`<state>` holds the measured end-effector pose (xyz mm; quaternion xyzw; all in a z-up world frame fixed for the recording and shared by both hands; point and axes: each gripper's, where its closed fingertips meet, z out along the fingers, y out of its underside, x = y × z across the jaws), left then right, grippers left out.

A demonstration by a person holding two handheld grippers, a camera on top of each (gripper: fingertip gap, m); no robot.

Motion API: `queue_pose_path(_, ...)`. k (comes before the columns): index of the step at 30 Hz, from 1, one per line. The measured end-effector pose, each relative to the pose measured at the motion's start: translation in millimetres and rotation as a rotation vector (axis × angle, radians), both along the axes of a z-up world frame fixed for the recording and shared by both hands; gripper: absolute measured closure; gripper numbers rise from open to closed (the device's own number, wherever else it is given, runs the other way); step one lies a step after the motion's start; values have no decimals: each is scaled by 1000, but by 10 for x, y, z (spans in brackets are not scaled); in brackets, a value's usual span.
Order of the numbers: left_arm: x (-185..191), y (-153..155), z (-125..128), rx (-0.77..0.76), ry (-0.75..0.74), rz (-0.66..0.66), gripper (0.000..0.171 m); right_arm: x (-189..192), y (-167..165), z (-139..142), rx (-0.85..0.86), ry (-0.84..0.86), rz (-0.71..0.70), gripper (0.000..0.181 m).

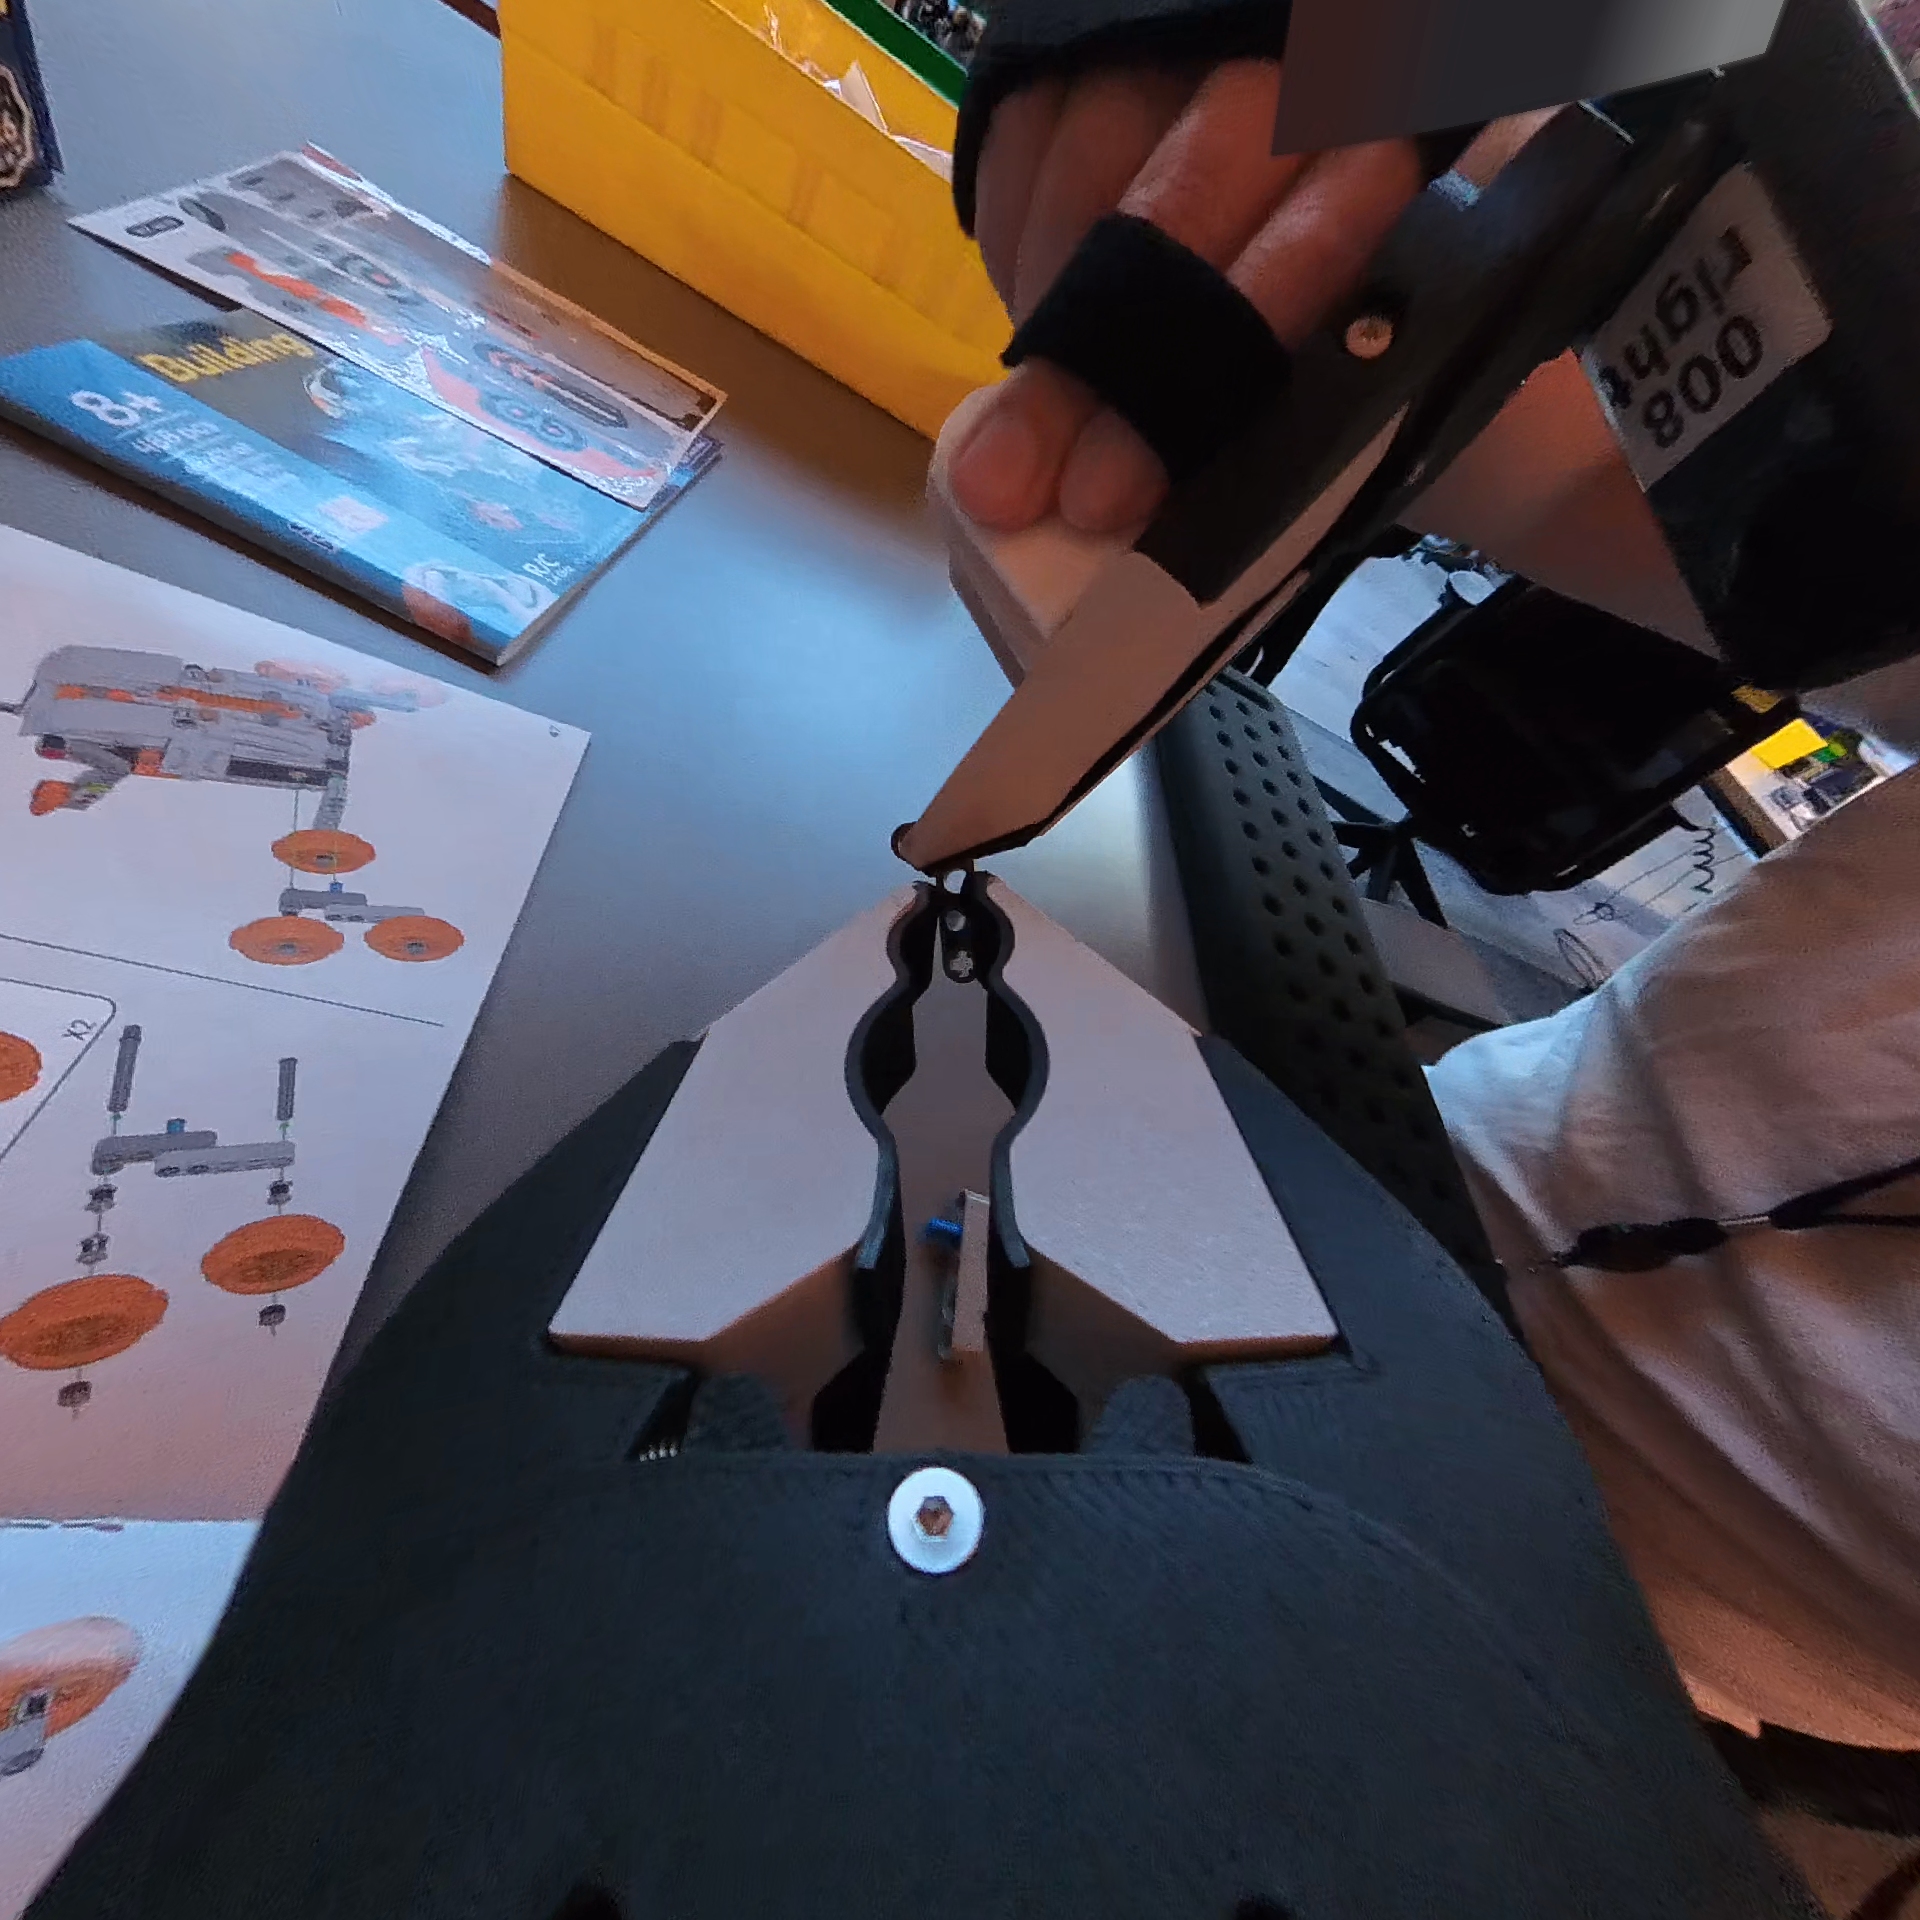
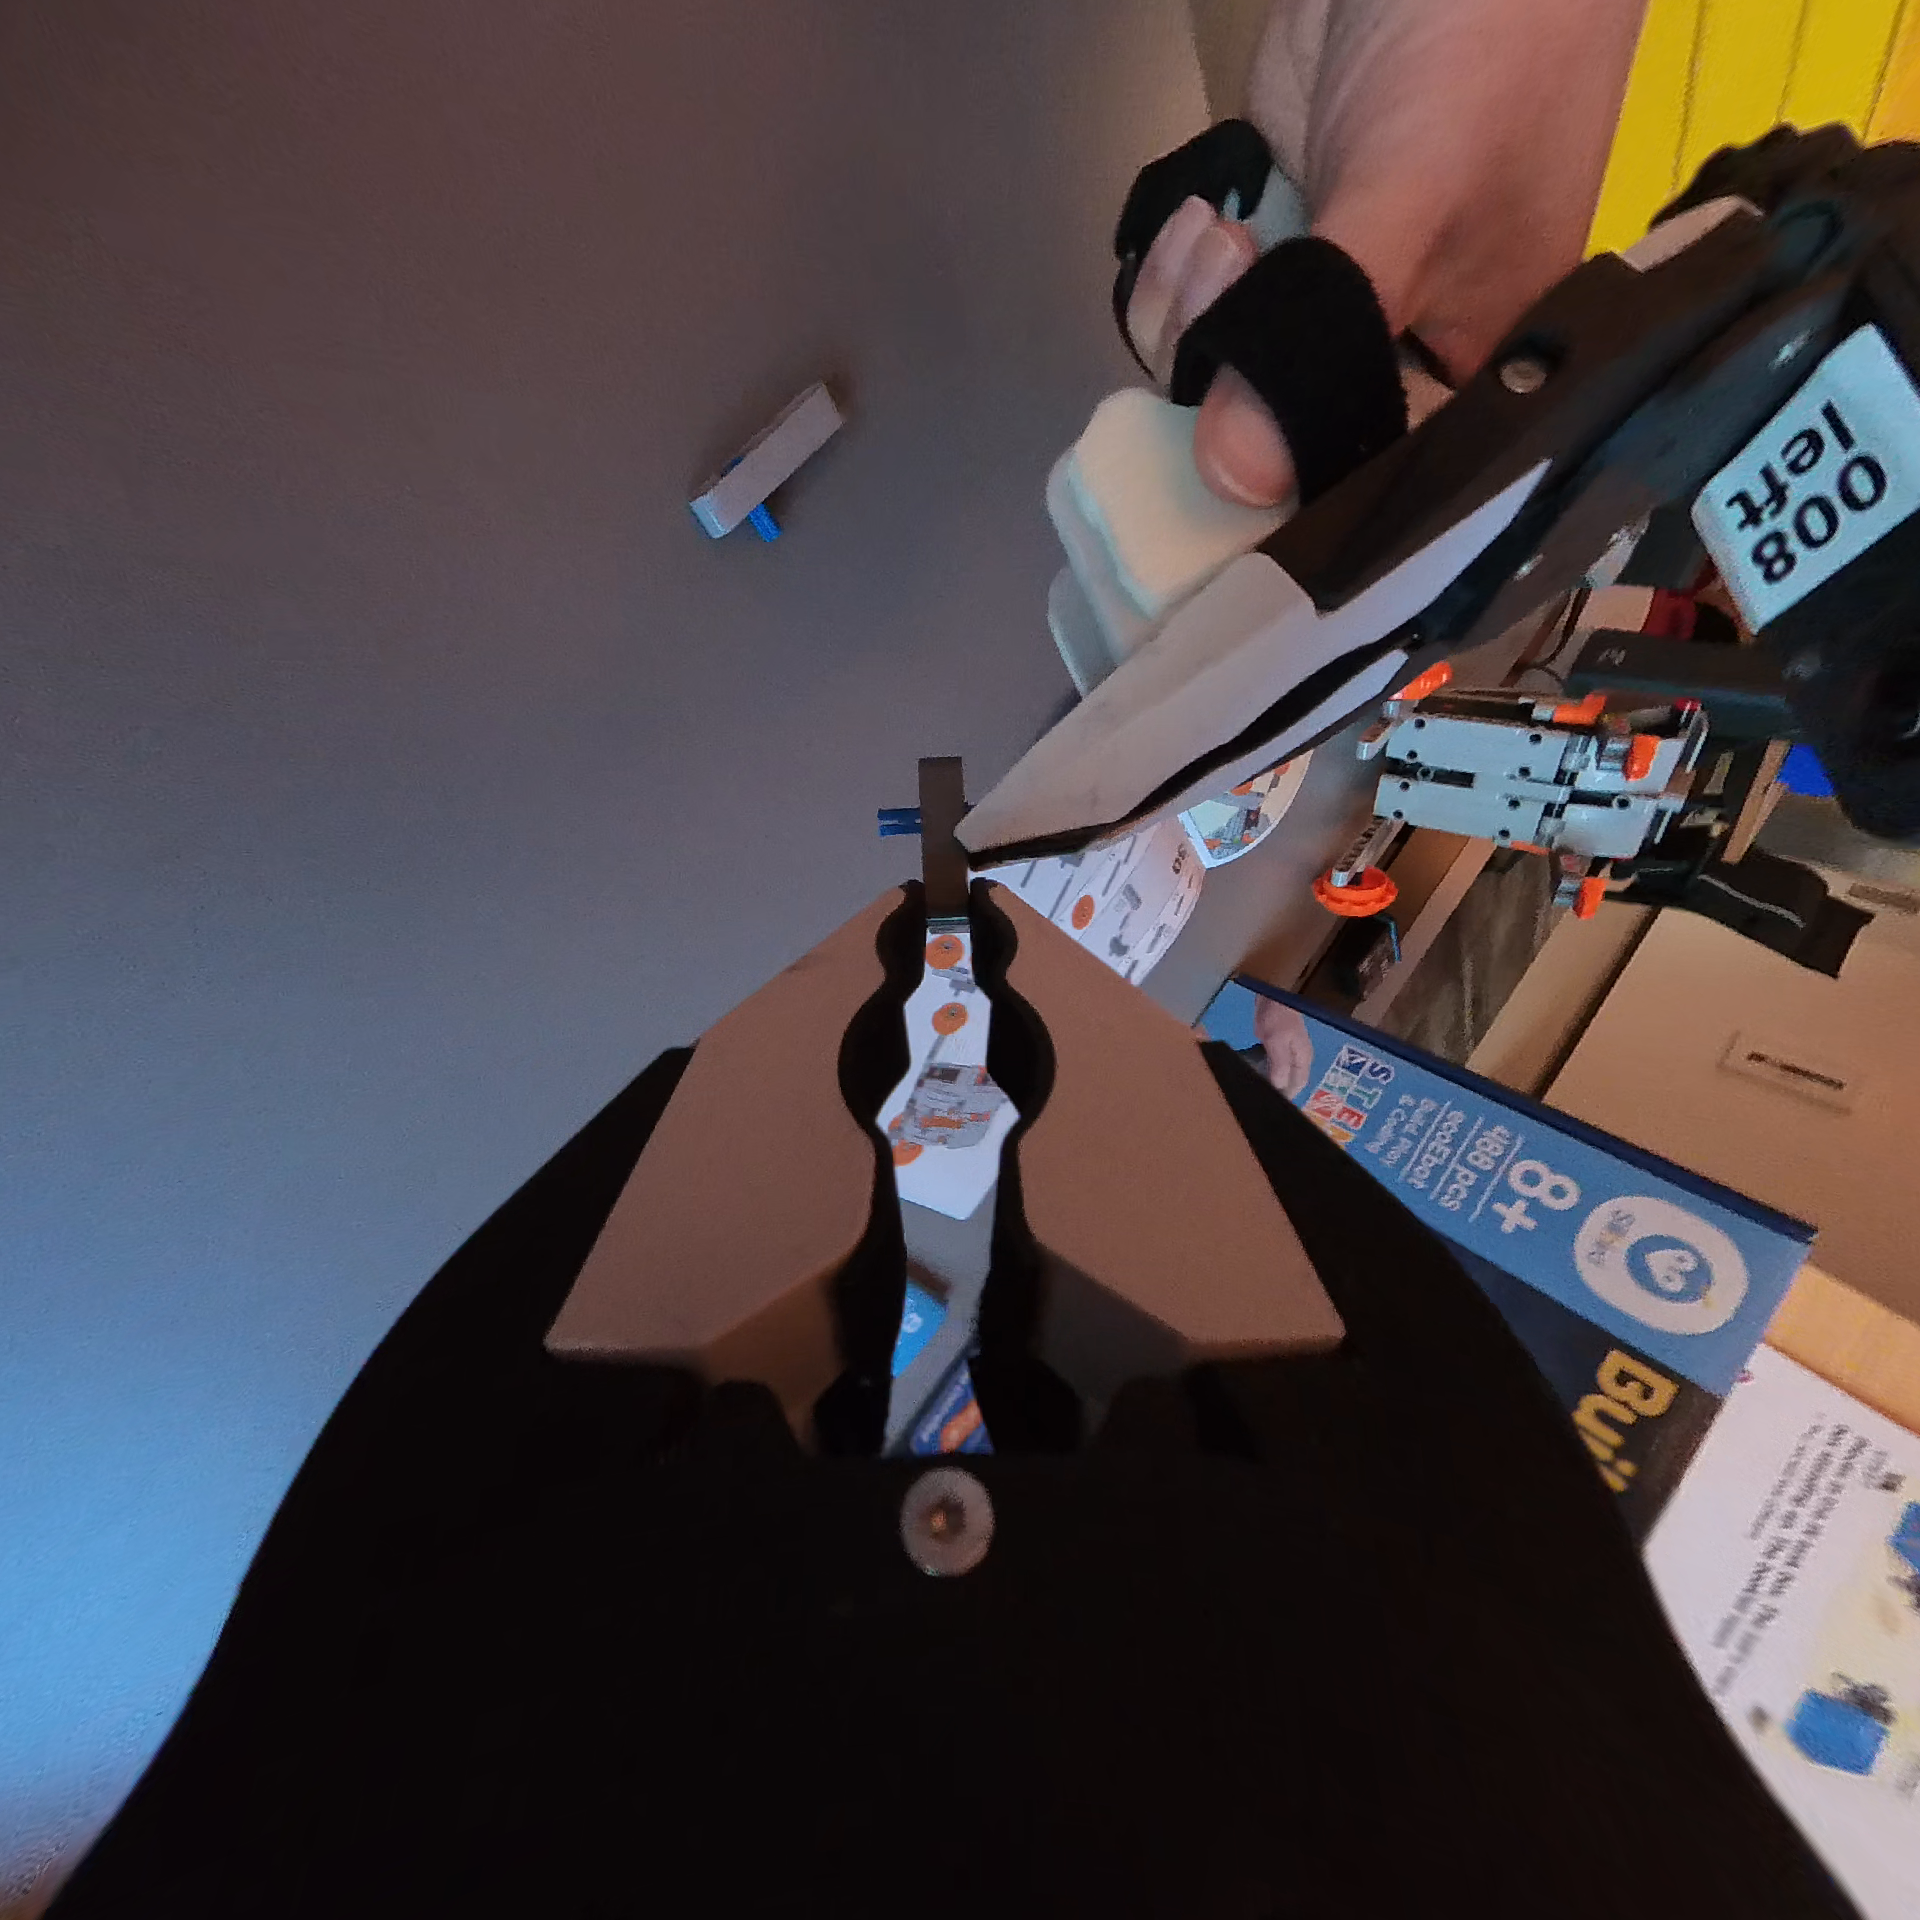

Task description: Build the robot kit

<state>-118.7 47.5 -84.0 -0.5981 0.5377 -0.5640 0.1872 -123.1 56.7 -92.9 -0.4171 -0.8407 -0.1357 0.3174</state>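
My left gripper (image 1: 953,891) and my right gripper (image 2: 943,896) meet tip to tip above the dark table, and both pinch one small dark beam (image 1: 956,940) with holes. In the right wrist view the beam (image 2: 940,810) stands up out of the right fingertips, with a blue pin (image 2: 896,821) sticking out of its left side. There the left gripper (image 2: 971,847) comes in from the upper right, jaws closed at the beam's edge. In the left wrist view the right gripper (image 1: 925,847) comes down from the upper right onto the beam's top end.
A loose grey beam with a blue pin (image 2: 769,468) lies on the table (image 2: 364,727). An instruction sheet (image 1: 208,935), booklets (image 1: 343,457) and a yellow bin (image 1: 748,187) lie to the left. A grey-and-orange model (image 2: 1527,769) and a blue box (image 2: 1507,1195) are also near. A black chair (image 1: 1278,935) stands at the table edge. Left and right tips are no more than a few centimetres apart. The grey-and-orange model (image 2: 1527,769) is about equally far from each gripper, around 35 cm.
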Motion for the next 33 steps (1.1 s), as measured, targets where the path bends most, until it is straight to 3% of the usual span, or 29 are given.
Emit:
queue_pose_path(12, -104, 196, 163, 46, -58, 102, 135, -96, 150, 176, 56, -115, 37, 175)
queue_pose_path(16, -96, 125, 154, 54, -47, 54, 160, -156, 166, 196, 53, -93, 46, 174)
queue_pose_path(20, -61, 136, 52, 97, 10, 56, 167, -147, 242, 217, 86, -94, 24, 173)
queue_pose_path(21, -63, 181, 101, 85, -15, 82, 167, -133, 330, 287, 133, -56, -21, 169)
queue_pose_path(22, -77, 221, 177, 48, -55, 105, 167, -96, 421, 378, 165, 3, -96, 152)
queue_pose_path(24, -125, 386, 358, -38, -169, 209, 167, -6, 520, 565, 142, 226, -280, 144)
queue_pose_path(28, -272, 566, 668, -293, -387, 323, 168, -131, 407, 751, -26, 789, -338, 112)
queue_pose_path(31, -264, 514, 707, -314, -404, 307, 168, -264, 474, 712, 53, 881, -325, 111)
queue_pose_path(33, -207, 465, 658, -302, -379, 298, 168, -404, 478, 670, 40, 889, -302, 123)
